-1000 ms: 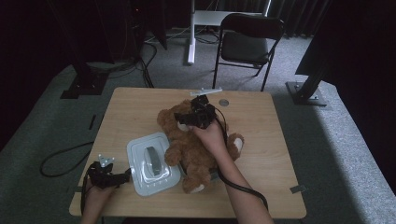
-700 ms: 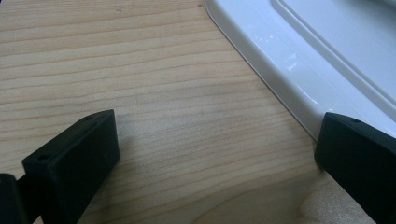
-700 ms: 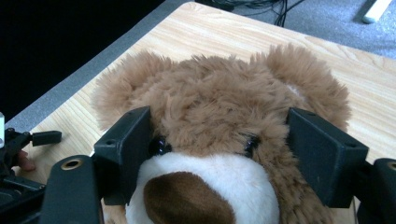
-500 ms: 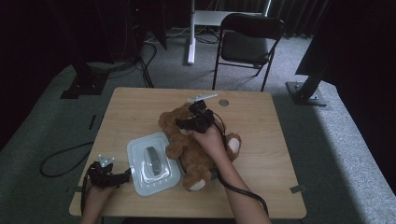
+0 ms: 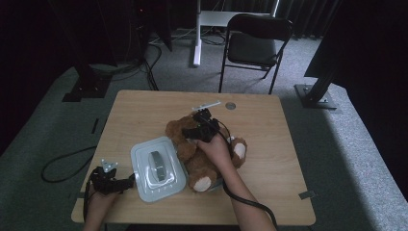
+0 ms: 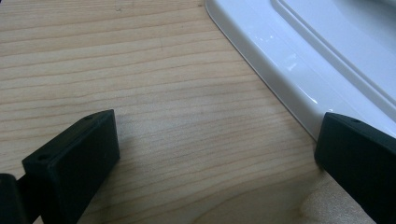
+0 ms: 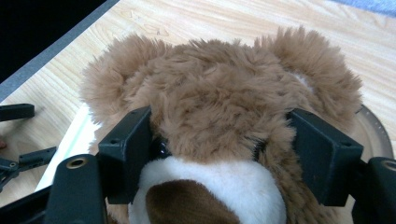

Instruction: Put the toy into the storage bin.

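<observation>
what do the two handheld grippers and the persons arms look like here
Both grippers are black. The left gripper carries a grey three-cornered plate on top and has blocky flat jaws with small screw holes. The right gripper has matching jaws and a black cable trailing along the forearm. Both forearms are bare, no sleeves visible.

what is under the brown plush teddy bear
The brown plush teddy bear lies on the light wooden table, partly overlapping the white plastic lid. Anything directly beneath is covered.
</observation>
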`<state>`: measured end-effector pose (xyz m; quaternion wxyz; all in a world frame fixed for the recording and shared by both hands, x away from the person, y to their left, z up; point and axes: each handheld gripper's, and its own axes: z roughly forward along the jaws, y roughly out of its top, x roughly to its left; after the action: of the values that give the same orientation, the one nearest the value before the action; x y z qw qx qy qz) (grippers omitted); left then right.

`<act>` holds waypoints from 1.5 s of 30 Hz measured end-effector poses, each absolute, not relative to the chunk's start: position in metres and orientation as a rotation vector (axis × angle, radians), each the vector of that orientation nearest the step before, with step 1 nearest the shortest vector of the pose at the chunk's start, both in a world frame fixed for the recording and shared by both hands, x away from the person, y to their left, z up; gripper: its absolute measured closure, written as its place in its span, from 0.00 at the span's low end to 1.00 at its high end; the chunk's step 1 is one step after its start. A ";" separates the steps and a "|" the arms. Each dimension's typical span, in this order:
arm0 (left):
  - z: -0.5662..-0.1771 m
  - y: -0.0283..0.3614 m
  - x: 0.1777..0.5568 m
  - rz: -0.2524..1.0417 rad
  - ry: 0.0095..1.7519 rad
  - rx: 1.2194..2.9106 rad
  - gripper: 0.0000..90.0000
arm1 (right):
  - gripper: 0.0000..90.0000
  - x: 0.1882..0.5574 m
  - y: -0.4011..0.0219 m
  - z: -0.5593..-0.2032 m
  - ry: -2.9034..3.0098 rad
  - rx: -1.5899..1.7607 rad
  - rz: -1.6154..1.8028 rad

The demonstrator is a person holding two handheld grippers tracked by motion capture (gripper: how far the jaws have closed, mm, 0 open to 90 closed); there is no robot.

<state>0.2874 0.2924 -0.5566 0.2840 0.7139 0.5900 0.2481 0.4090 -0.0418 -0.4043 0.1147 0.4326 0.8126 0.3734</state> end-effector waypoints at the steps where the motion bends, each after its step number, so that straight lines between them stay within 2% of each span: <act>1: -0.557 0.292 0.287 0.663 1.579 1.911 0.01 | 0.30 0.410 -0.042 -0.405 2.390 1.280 1.097; 9: -0.557 0.292 0.287 0.663 1.578 1.911 0.01 | 0.30 0.419 -0.038 -0.419 2.470 1.312 1.026; 16: -0.557 0.293 0.287 0.662 1.580 1.908 0.01 | 0.30 0.426 -0.014 -0.450 2.581 1.306 0.782; 24: -0.557 0.293 0.287 0.662 1.580 1.908 0.01 | 0.27 0.426 -0.012 -0.450 2.574 1.292 0.743; 32: -0.557 0.293 0.287 0.663 1.580 1.907 0.01 | 0.28 0.420 -0.023 -0.429 2.510 1.325 0.878; 45: -0.557 0.293 0.287 0.664 1.579 1.907 0.01 | 0.28 0.379 -0.062 -0.366 2.434 1.178 1.155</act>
<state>0.2873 0.2927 -0.5566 0.2849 0.7131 0.5905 0.2483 0.3794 -0.0616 -0.3662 0.1005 0.3986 0.8236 0.3907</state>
